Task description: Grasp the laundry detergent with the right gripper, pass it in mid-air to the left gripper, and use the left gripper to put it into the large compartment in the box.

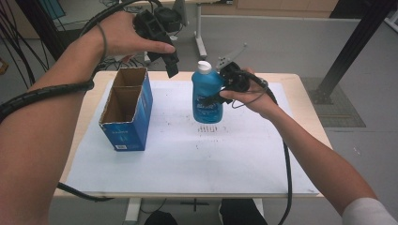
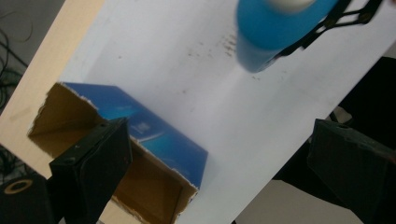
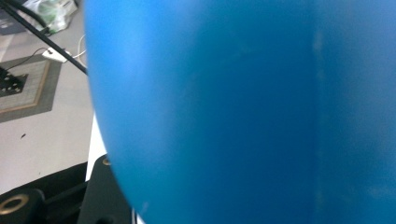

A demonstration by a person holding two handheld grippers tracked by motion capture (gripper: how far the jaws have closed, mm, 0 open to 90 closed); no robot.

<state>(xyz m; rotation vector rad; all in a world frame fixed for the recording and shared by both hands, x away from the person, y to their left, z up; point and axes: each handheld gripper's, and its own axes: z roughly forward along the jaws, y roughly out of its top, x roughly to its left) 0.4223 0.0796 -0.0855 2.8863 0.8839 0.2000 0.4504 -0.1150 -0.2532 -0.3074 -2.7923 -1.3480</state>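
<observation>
The right gripper [image 1: 220, 96] has its jaws closed tight on a blue bottle [image 1: 207, 96] with a white cap [image 1: 203, 66]. The bottle stands upright in the air, lifted off the worktop [image 1: 300, 91], over the middle of the white sheet [image 1: 197, 159] that covers it. In the right gripper view the blue bottle [image 3: 243, 112] is very close and blurry, right up against the camera.

The left gripper [image 1: 171, 65] is held up high, above the far left part of the worktop. Its jaws are wide apart and hold nothing. In the left gripper view the two black jaws stand far from each other, and between them you can look down on the sheet [image 2: 187, 93].

A blue cardboard box [image 1: 127, 110] sits on the left side of the sheet. Its top is open and it has two compartments inside. The bottle is well apart from the box, off to its right. In the left gripper view the box [image 2: 154, 135] lies just past the left jaw, and the bottle [image 2: 271, 32] is at the top.
</observation>
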